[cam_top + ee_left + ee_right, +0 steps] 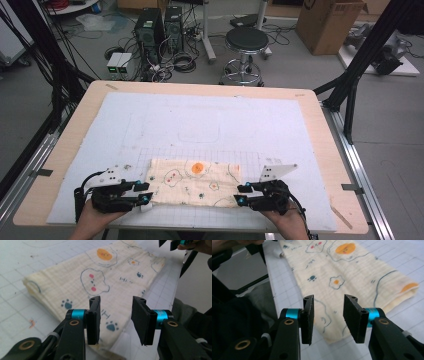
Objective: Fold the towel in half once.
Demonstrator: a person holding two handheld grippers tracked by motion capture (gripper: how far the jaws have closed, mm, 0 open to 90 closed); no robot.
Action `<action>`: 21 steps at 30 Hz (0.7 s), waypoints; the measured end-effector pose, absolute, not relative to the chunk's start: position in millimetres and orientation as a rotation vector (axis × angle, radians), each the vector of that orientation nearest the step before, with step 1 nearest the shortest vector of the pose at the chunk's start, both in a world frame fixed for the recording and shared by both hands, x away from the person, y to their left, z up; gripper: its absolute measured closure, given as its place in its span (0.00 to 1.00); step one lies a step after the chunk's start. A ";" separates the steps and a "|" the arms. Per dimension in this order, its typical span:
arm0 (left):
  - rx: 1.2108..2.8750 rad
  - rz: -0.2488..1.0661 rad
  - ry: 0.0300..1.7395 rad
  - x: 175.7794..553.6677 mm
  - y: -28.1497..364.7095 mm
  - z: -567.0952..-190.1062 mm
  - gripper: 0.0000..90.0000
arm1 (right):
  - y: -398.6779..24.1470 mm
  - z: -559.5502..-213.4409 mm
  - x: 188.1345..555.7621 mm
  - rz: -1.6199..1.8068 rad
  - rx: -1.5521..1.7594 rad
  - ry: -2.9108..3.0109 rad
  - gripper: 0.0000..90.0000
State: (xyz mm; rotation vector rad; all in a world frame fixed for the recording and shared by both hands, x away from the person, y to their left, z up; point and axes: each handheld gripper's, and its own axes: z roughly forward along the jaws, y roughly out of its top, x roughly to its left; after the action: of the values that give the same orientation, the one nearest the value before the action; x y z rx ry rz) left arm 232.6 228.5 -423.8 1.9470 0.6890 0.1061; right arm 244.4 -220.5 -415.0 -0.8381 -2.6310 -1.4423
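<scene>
Folded cloth (196,182) lies at six o'clock on my worktop (320,145), soft and light; left claw (145,193) and right claw (241,194) gape empty, so I'd pinch its end edges.

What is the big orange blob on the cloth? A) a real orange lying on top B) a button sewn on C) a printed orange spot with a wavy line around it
C: the orange spot is flat print on the folded cloth, ringed by a wavy drawn outline.
</scene>
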 end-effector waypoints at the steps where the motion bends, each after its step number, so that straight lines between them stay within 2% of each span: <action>1: 1.954 0.114 0.685 234.8 225.5 -422.8 0.68 | -218.8 -413.0 247.8 -1.442 -0.847 -2.643 0.65; 3: 1.955 0.111 0.690 239.9 219.6 -420.8 0.73 | -215.0 -409.3 254.1 -1.447 -0.855 -2.645 0.67; 7: 1.959 0.127 0.695 251.1 209.6 -415.3 0.84 | -207.6 -400.3 266.1 -1.477 -0.858 -2.651 0.84; 12: 1.950 0.168 0.714 269.7 193.8 -409.4 0.95 | -193.7 -391.9 285.1 -1.499 -0.878 -2.662 0.94; 21: 1.981 0.207 0.746 300.9 165.4 -410.2 0.99 | -153.3 -395.7 318.3 -1.472 -0.844 -2.684 0.99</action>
State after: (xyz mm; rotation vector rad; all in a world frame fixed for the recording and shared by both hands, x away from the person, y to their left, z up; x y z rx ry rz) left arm 300.9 165.4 -410.2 1.9809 0.7460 0.2066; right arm 318.3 -153.3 -395.7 -0.8435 -2.6840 -1.4723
